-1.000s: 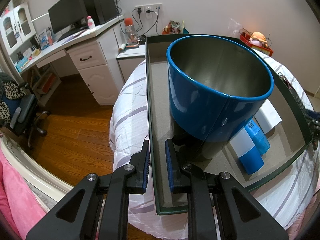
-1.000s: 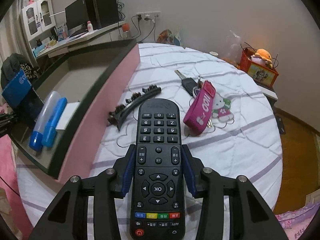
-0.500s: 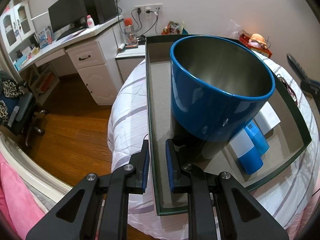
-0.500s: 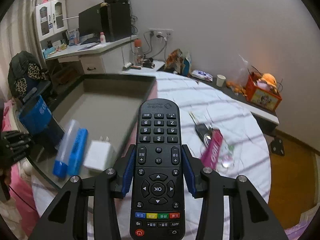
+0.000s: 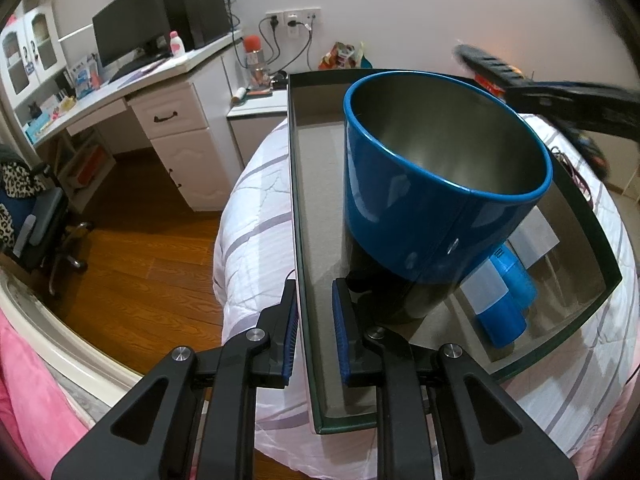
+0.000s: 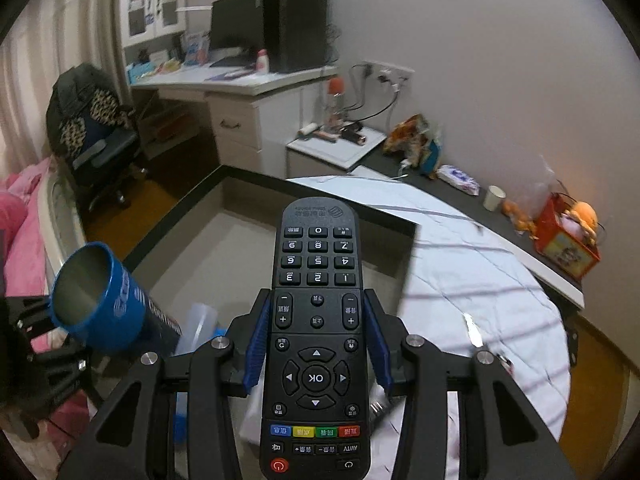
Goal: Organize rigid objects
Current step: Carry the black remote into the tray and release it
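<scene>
A dark green open box [image 5: 294,160] lies on a white striped quilt. My left gripper [image 5: 314,292] is shut on its left wall, one pad outside and one inside. Inside the box leans a blue metal cup [image 5: 432,184], beside a blue and white tube [image 5: 496,308] and a white block [image 5: 536,236]. My right gripper [image 6: 316,308] is shut on a black remote control [image 6: 316,376], held in the air over the box [image 6: 240,240]. In the left wrist view the remote [image 5: 484,62] and right gripper [image 5: 568,100] appear blurred at the top right. The cup [image 6: 92,300] shows at the left of the right wrist view.
A white desk [image 5: 172,120] with a monitor [image 5: 132,36] stands beyond the quilt [image 5: 256,208], with an office chair [image 5: 32,208] on the wooden floor. Pink bedding [image 5: 24,380] lies at the near left. An orange box with a plush toy [image 6: 564,236] sits at the right.
My right gripper has carried the remote up and left, from above the quilt to above the box, rolling a little. It has come into the left wrist view. The left gripper stayed put.
</scene>
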